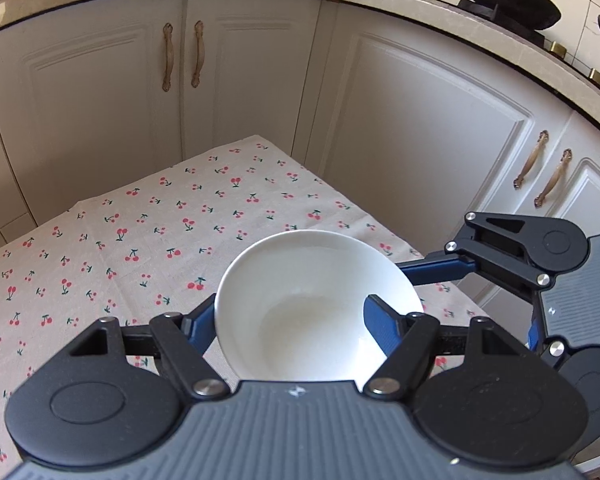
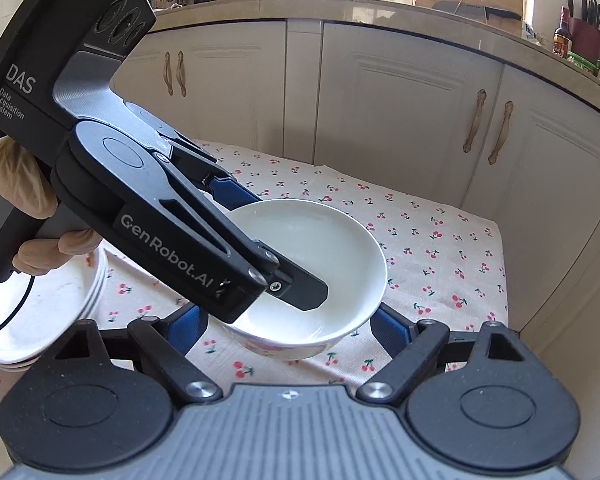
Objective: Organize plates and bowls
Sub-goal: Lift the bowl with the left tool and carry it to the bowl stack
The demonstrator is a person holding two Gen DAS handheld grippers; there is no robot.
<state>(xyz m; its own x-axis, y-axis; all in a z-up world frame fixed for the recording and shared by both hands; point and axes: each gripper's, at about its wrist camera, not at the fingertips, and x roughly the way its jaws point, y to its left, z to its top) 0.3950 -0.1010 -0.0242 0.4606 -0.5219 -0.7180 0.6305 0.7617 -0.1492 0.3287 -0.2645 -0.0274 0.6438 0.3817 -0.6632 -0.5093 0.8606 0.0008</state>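
While the left gripper (image 1: 288, 322) looks down over a table covered by a cherry-print cloth (image 1: 140, 240), its two blue fingers pinch the wall of a white bowl (image 1: 316, 304), one finger (image 1: 380, 328) inside the bowl and the other against its outer left side. Beyond the bowl's right rim sits the right gripper (image 1: 440, 270), one blue finger reaching under the rim; its other finger is hidden here. White cabinet doors (image 1: 100, 100) stand behind the table.

From the right wrist view, the bowl (image 2: 340, 256) sits just above the cloth (image 2: 440, 240), between the spread blue fingers of the right gripper (image 2: 284, 328), which flank its base without clearly touching it. The left gripper (image 2: 284, 264) slants in from the upper left, held by a gloved hand (image 2: 24, 200), one black finger lying inside the bowl. A stack of white plates (image 2: 40, 304) rests on the cloth at the left, near the bowl.
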